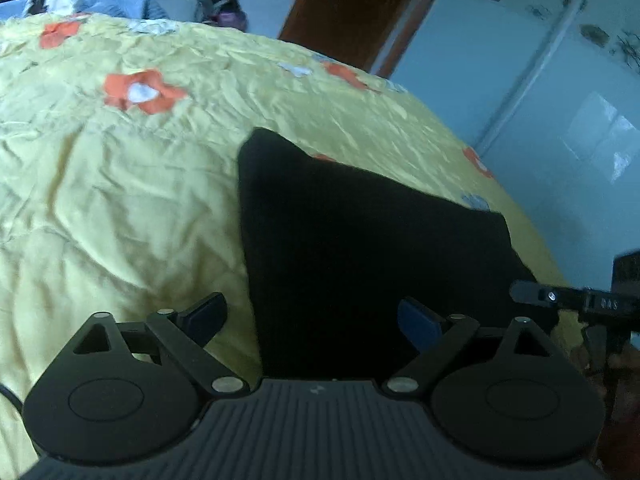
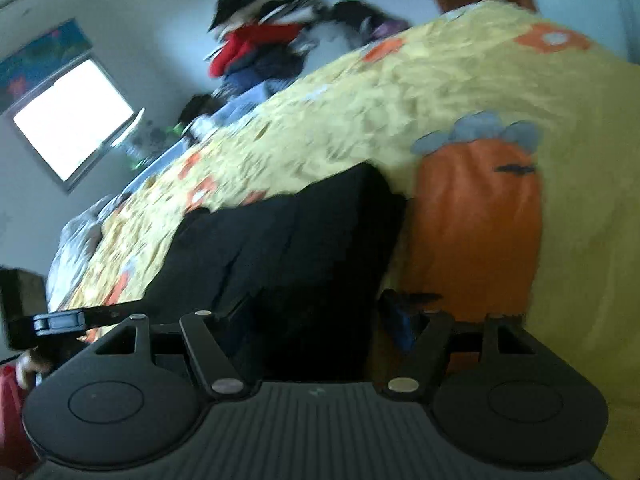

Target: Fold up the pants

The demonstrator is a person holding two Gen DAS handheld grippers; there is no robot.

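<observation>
Black pants (image 1: 360, 248) lie on the yellow bedspread (image 1: 120, 200), both tongs spread wide

The near end of the black pants (image 1: 360, 248) disappears under the left tool (image 1: 312, 320), so how that edge lies cannot be told. In the right wrist view the pants (image 2: 288, 248) are smeared by motion blur, their folds unreadable, and the right tool (image 2: 316, 320) has its inner finger lost against the dark cloth (black on black). The clothes pile (image 2: 264, 44) beyond the bed (image 2: 460, 80) is too blurred to sort.
</observation>
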